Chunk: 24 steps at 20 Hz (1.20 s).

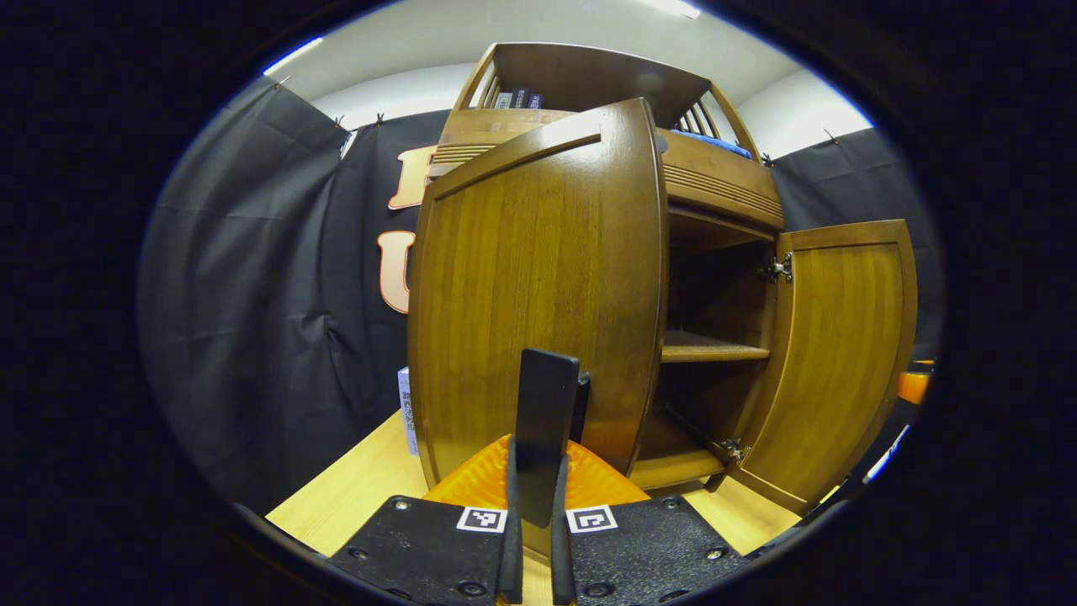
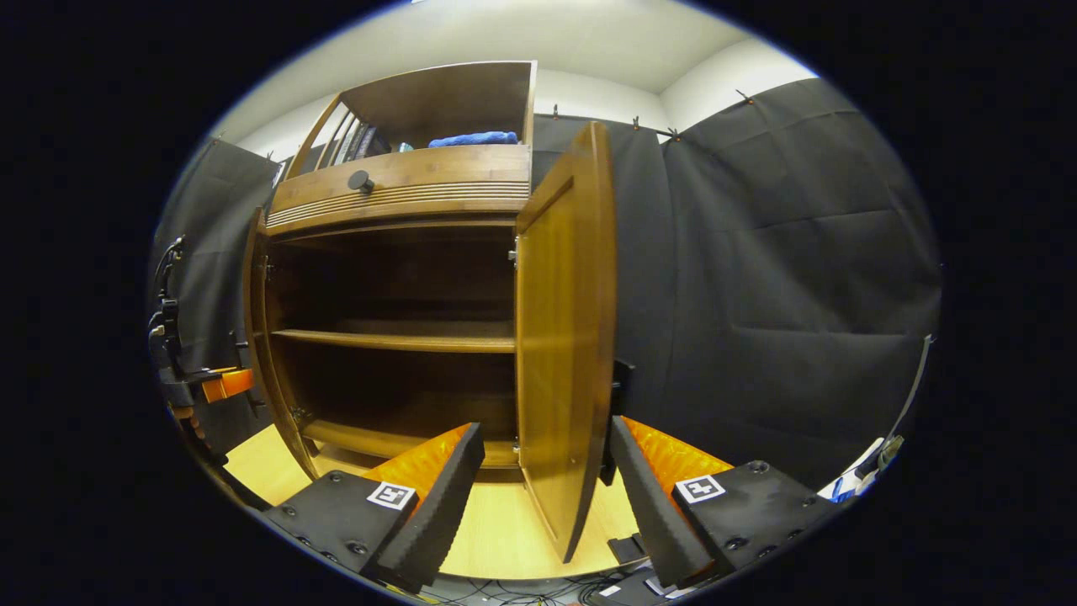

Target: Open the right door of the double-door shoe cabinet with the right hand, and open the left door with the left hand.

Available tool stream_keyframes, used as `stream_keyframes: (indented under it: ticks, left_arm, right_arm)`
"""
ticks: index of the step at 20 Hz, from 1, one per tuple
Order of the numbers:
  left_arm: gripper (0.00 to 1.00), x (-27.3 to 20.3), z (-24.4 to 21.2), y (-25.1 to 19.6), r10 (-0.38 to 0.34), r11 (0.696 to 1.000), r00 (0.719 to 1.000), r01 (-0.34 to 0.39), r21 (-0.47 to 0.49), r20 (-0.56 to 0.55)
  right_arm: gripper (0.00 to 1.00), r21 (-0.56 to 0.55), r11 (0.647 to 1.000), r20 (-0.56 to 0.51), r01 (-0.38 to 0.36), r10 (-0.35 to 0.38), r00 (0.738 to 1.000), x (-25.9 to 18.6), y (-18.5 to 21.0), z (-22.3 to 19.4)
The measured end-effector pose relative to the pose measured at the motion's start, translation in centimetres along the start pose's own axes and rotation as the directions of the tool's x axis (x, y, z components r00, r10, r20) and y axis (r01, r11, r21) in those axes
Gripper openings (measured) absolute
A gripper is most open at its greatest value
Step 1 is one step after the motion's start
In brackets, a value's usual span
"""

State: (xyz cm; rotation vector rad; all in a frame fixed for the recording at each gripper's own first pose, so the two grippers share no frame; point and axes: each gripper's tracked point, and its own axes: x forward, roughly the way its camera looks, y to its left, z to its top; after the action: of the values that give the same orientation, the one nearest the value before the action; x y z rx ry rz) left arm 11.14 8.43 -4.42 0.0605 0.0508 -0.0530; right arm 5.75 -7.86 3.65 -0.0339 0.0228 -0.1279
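shoe cabinet: both doors swung out, shelves bare | left door: free edge at 12 o'clock of left gripper, fingers pinching its black handle | right door: edge-on between spread fingers of right gripper, untouched

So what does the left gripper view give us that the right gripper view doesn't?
Left gripper view: left gripper shut on the black handle of the left door, white box beside the cabinet. Right gripper view: drawer knob, right gripper open astride the right door. Both: middle shelf, blue cloth.
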Motion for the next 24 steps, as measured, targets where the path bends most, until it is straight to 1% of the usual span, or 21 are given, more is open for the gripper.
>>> stream_keyframes:
  ticks: [1, 2, 3, 4, 6, 7, 8, 12, 13, 14, 16, 17, 18, 19, 21, 22, 24]
  left_arm:
    - [0.12, -0.2, 0.1, 0.2, 0.003, 1.000, 1.000, -0.003, 0.002, -0.001]
    - [0.11, -0.7, 0.0, 0.8, 0.009, 1.000, 1.000, -0.009, 0.005, 0.000]
    - [0.14, -0.6, 0.0, 0.8, 0.019, 1.000, 1.000, -0.019, 0.008, 0.000]
    - [0.10, -0.7, 0.3, 1.0, 0.028, 1.000, 1.000, -0.028, 0.007, 0.002]
    - [0.09, -0.9, 0.6, 1.2, 0.039, 0.999, 0.999, -0.039, 0.011, 0.000]
    - [0.10, -1.1, 0.7, 1.4, 0.044, 0.999, 0.999, -0.044, 0.015, -0.001]
    - [0.07, -1.2, 0.5, 1.6, 0.049, 0.999, 0.999, -0.049, 0.017, -0.001]
    - [0.02, -1.7, 0.4, 2.2, 0.066, 0.998, 0.998, -0.066, 0.019, -0.006]
    - [0.04, -1.7, 0.5, 2.3, 0.068, 0.998, 0.998, -0.068, 0.019, -0.006]
    - [0.01, -1.7, 0.4, 2.4, 0.067, 0.998, 0.998, -0.067, 0.020, -0.008]
    - [0.00, -1.9, 0.4, 2.5, 0.064, 0.998, 0.998, -0.064, 0.018, -0.013]
    - [0.03, -1.9, 0.3, 2.6, 0.063, 0.998, 0.998, -0.063, 0.021, -0.015]
    - [0.00, -2.0, 0.3, 2.7, 0.063, 0.998, 0.998, -0.062, 0.024, -0.018]
    - [0.02, -2.1, 0.3, 2.8, 0.060, 0.998, 0.998, -0.060, 0.024, -0.018]
    - [0.02, -2.1, 0.4, 2.8, 0.051, 0.998, 0.999, -0.051, 0.020, -0.019]
    - [0.05, -2.2, 0.3, 2.8, 0.047, 0.999, 0.999, -0.047, 0.019, -0.018]
    - [0.02, -2.1, 0.3, 3.0, 0.039, 0.999, 0.999, -0.038, 0.021, -0.019]
  right_arm:
    - [1.00, -0.004, 1.000, 0.003, 0.014, -0.014, 1.000, 0.1, -0.1, 0.0]
    - [0.94, -0.007, 1.000, 0.004, 0.024, -0.024, 1.000, -0.1, -0.1, 0.0]
    - [0.95, -0.009, 0.999, 0.007, 0.031, -0.031, 1.000, 0.0, -0.1, 0.0]
    - [0.97, -0.008, 0.999, 0.008, 0.036, -0.036, 0.999, 0.0, 0.0, 0.0]
    - [1.00, -0.002, 0.999, 0.011, 0.048, -0.048, 0.999, 0.1, -0.1, 0.0]
    - [1.00, 0.001, 0.998, 0.011, 0.056, -0.056, 0.998, -0.1, -0.1, 0.0]
    - [1.00, 0.001, 0.998, 0.012, 0.064, -0.064, 0.998, -0.1, -0.1, -0.1]
    - [1.00, 0.005, 0.996, 0.015, 0.084, -0.084, 0.996, 0.0, 0.8, 0.0]
    - [1.00, 0.003, 0.996, 0.015, 0.084, -0.084, 0.996, 0.0, 1.1, 0.0]
    - [1.00, 0.001, 0.997, 0.014, 0.081, -0.081, 0.997, 0.1, 1.6, 0.1]
    - [1.00, -0.006, 0.998, 0.018, 0.070, -0.069, 0.997, -0.1, 2.7, 0.3]
    - [1.00, -0.014, 0.998, 0.024, 0.067, -0.067, 0.997, 0.0, 3.1, 0.5]
    - [1.00, -0.023, 0.997, 0.031, 0.068, -0.068, 0.997, 0.1, 3.6, 0.8]
    - [1.00, -0.030, 0.997, 0.037, 0.068, -0.067, 0.997, 0.1, 4.0, 1.0]
    - [1.00, -0.033, 0.998, 0.040, 0.060, -0.058, 0.997, 0.3, 5.3, 1.3]
    - [0.94, -0.035, 0.998, 0.041, 0.054, -0.053, 0.998, 0.3, 6.1, 1.3]
    - [0.94, -0.041, 0.998, 0.043, 0.046, -0.045, 0.998, 0.4, 7.2, 1.4]
